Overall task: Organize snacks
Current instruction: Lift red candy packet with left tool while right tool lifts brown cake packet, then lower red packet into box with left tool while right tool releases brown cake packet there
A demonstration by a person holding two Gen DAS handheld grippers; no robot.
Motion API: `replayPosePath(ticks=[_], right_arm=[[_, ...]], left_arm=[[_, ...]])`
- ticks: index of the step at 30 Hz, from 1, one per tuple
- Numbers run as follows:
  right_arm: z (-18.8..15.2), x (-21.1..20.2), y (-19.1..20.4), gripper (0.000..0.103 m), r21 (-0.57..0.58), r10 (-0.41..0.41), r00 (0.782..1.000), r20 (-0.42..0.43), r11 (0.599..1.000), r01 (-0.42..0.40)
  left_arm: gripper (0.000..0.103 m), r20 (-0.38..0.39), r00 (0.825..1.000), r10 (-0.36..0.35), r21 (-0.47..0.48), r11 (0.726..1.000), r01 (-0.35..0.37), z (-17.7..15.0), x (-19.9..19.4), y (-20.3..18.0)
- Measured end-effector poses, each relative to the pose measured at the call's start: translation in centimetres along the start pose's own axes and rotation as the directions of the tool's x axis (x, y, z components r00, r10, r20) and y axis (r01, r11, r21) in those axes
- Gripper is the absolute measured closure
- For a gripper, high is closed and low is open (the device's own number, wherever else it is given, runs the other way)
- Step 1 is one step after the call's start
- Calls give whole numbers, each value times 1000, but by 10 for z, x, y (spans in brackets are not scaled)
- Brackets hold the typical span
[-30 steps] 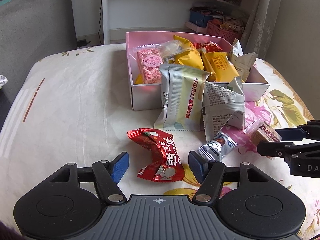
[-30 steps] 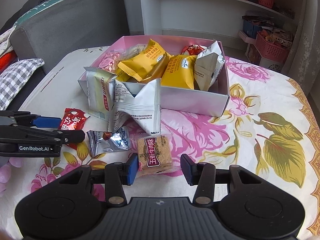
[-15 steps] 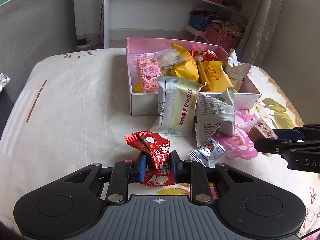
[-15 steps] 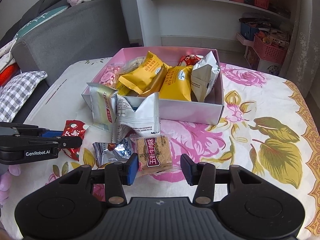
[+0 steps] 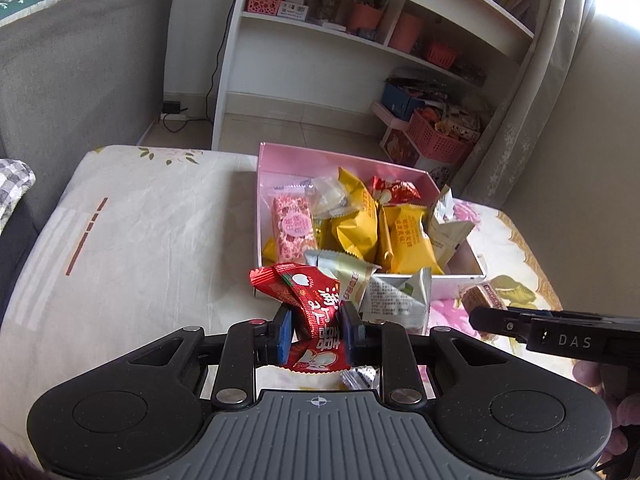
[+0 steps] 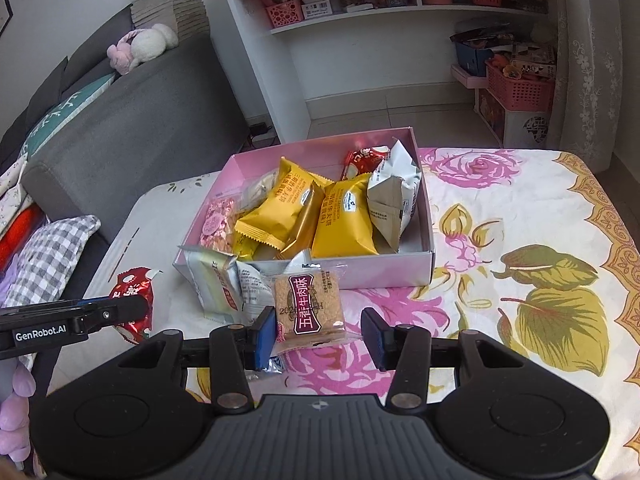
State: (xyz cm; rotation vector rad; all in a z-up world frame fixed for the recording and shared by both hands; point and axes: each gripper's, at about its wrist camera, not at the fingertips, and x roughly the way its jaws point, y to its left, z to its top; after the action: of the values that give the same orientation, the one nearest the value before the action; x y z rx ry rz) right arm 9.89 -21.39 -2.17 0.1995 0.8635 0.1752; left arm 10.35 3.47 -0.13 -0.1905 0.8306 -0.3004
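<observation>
My left gripper [image 5: 314,334] is shut on a red snack packet [image 5: 310,304] and holds it lifted above the table, in front of the pink box [image 5: 280,160]. It also shows in the right wrist view [image 6: 132,304]. My right gripper [image 6: 318,334] is open around a brown cracker packet [image 6: 310,306] with a maroon label, which looks raised off the cloth; whether the pads touch it I cannot tell. The pink box [image 6: 424,216] holds yellow, pink, red and white packets.
A pale green packet [image 5: 352,280] and a white printed packet [image 5: 396,300] lean on the box's front wall. A small silver packet [image 5: 360,378] lies under my left gripper. The table has a floral cloth [image 6: 520,280]. A grey sofa stands left, white shelves behind.
My left gripper closed on the red packet and lifted it off the table. The right gripper rose too, with the cracker packet still between its open fingers.
</observation>
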Motion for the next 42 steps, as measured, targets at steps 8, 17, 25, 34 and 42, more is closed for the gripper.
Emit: replayPosePath(ticks=[8,17,25,34,42], right_arm=[[17,18,-6,64,101,16,1000,26,995,-18],[35,43,-11,64,223,62,994,91,971,-81],[42,60,-7,64,268,88,987,131,956,-121],[43,58,-14,57,261,85,983,163,957,-126],[42,52,-20,46,278,91,983,162,951,-134]], left_arm=[[81,73,997,-6,-114,993,15,26,9,0],[81,125,992,-12,-182,983,35,45,46,-10],[81,134,991,14,-187,982,11,45,76,-15],[67,145,989,36,-140,990,-16,40,90,-24],[37,140,989,52,-127,991,-34,39,78,-23]])
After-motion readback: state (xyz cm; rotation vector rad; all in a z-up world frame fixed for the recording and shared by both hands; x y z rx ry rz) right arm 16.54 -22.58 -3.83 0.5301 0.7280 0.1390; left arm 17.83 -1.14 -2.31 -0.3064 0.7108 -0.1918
